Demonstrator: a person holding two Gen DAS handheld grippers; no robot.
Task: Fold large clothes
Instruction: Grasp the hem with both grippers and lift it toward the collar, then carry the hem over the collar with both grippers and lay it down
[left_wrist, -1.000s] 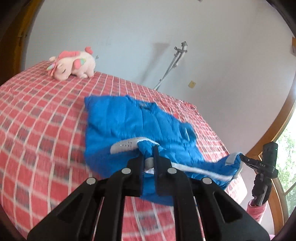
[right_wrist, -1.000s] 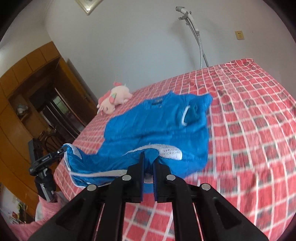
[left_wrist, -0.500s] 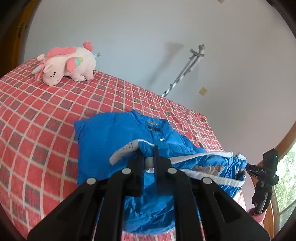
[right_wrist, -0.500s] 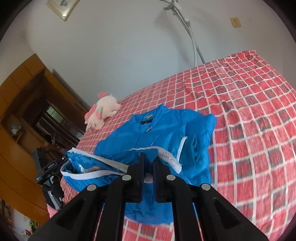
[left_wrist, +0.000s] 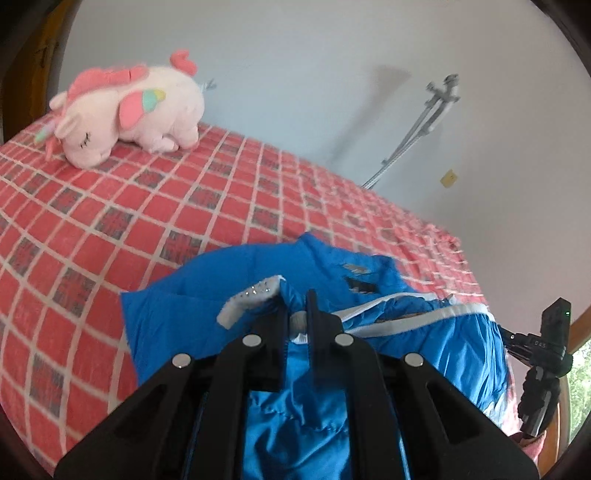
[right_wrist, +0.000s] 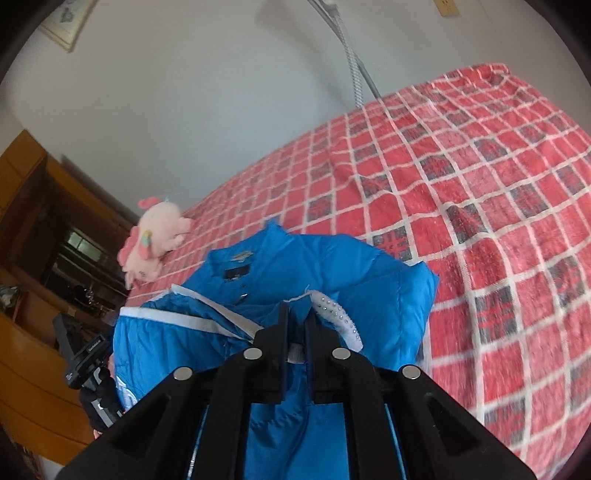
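A blue padded jacket (left_wrist: 207, 295) with white trim lies on a red checked bed (left_wrist: 110, 206). My left gripper (left_wrist: 295, 317) is shut on the jacket's lower hem and holds it raised over the jacket's upper part. My right gripper (right_wrist: 297, 332) is shut on the hem's other corner above the jacket (right_wrist: 351, 273), next to a white studded cuff (right_wrist: 338, 317). The right gripper also shows at the right of the left wrist view (left_wrist: 517, 338), and the left one at the left of the right wrist view (right_wrist: 107, 343). The collar (right_wrist: 240, 258) points toward the wall.
A pink plush unicorn (left_wrist: 125, 110) lies near the head of the bed, also seen in the right wrist view (right_wrist: 155, 236). A garment steamer pole (left_wrist: 417, 129) stands by the white wall. Wooden cabinets (right_wrist: 37, 258) stand beyond the bed's left side.
Both grippers have carried the lifted hem forward toward the collar, so the lower half now folds over the upper half. The plush and wall have come closer.
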